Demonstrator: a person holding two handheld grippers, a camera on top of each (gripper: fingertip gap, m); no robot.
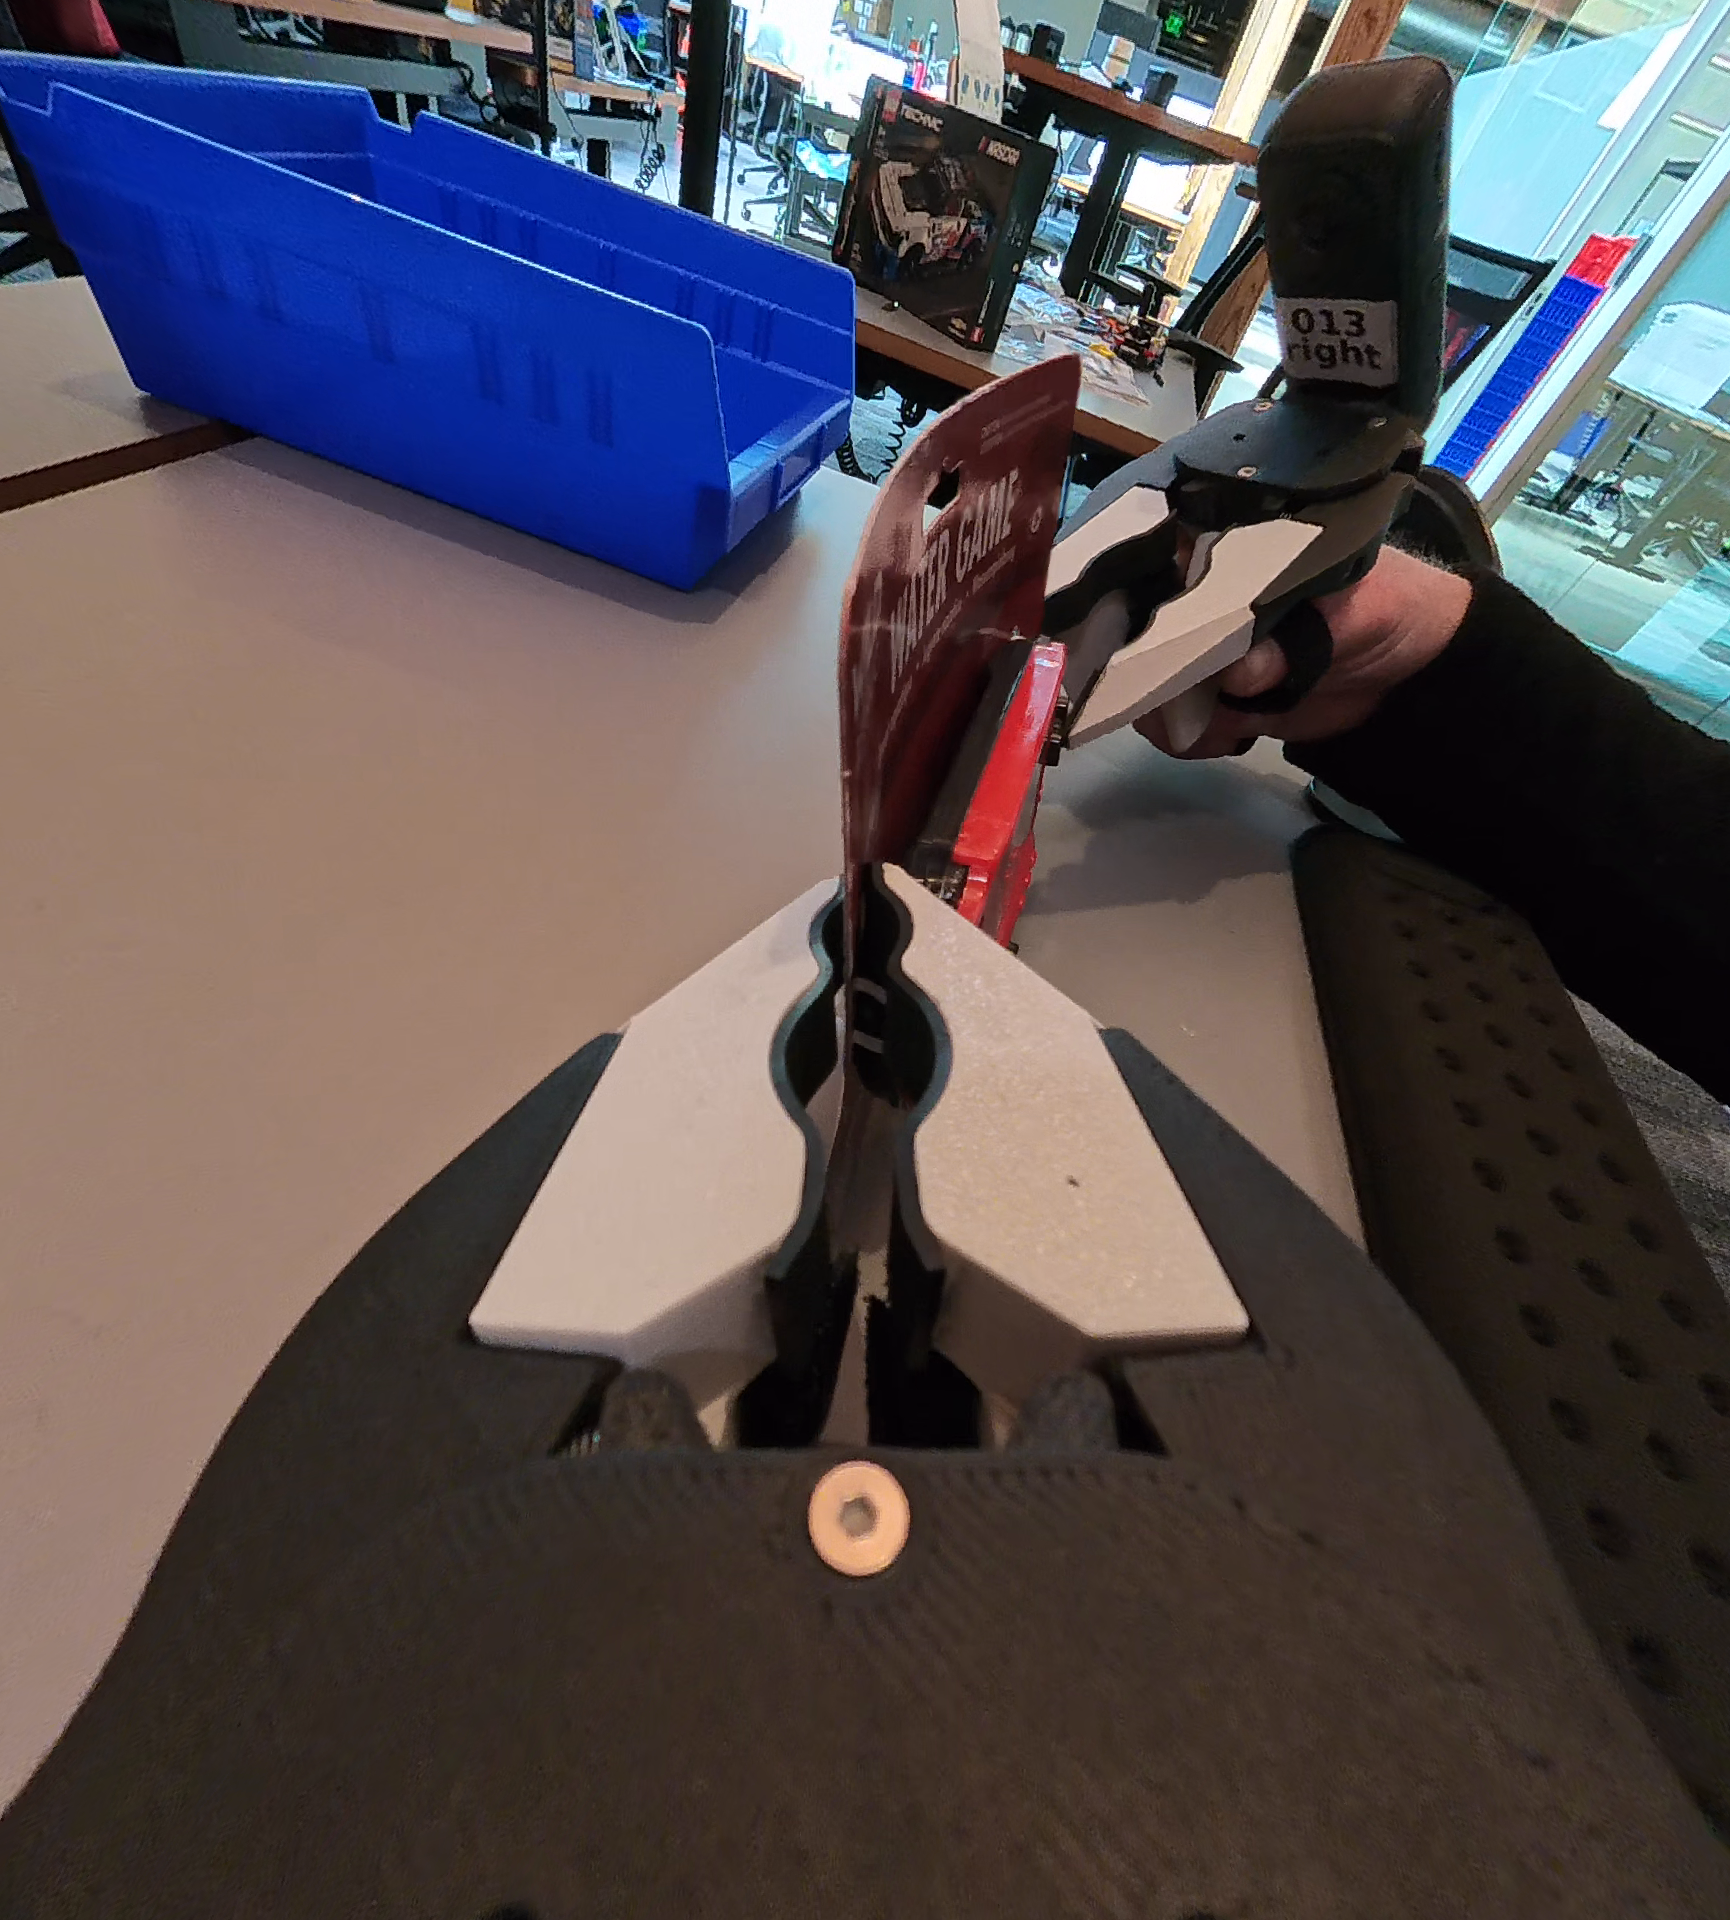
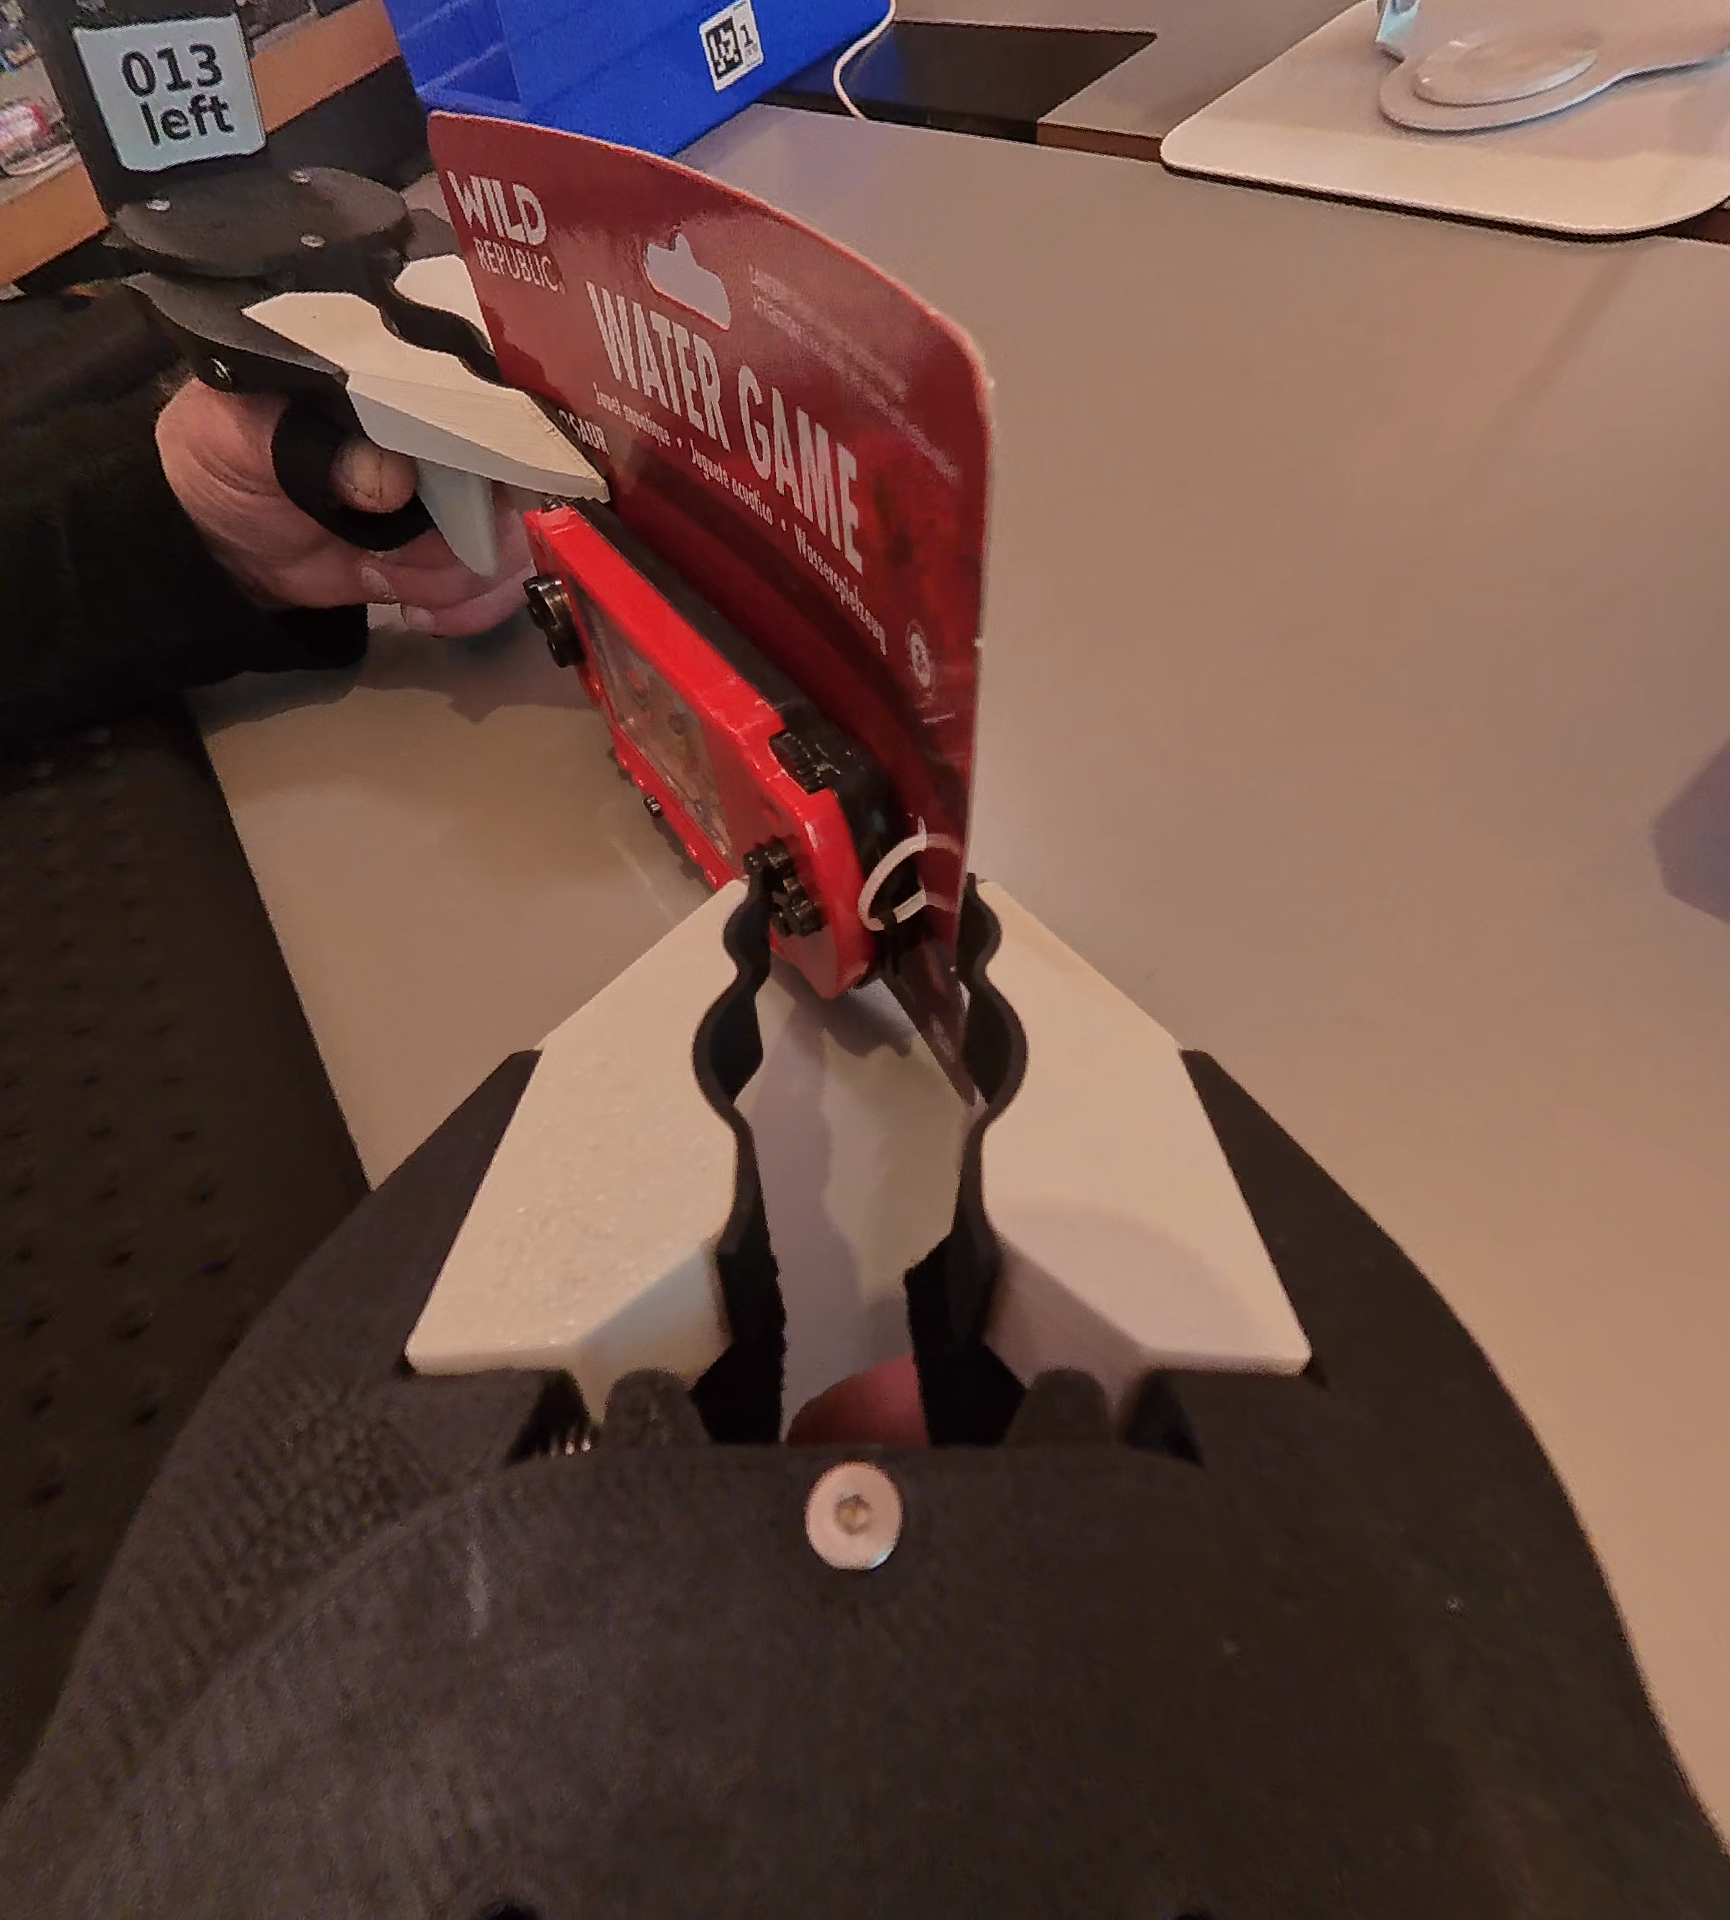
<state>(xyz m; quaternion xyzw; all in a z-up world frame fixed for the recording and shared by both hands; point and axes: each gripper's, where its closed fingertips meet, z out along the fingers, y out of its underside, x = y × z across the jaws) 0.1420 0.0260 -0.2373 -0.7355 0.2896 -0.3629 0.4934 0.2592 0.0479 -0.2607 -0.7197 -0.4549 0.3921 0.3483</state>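
Red toy [image 2: 726, 727] on its dark-red backing card [image 2: 736, 416] stands on edge on the grey desk [image 2: 1360, 727], near the front edge, w/ the card upright, probably because it's held from both ends. Left tool [image 1: 866, 904] is pinched nearly shut on the card's edge, so the card runs straight away from it toward 12 o'clock. Right tool [image 2: 866, 904] is partly open; its jaws straddle the toy's near end and the card, touching both, but a firm grip can't be told. Blue bin [image 1: 445, 312] sits at approx 10 o'clock in the left wrist view, well apart. Black mesh chair back [image 1: 1567, 1299] at 4 o'clock, off the desk.
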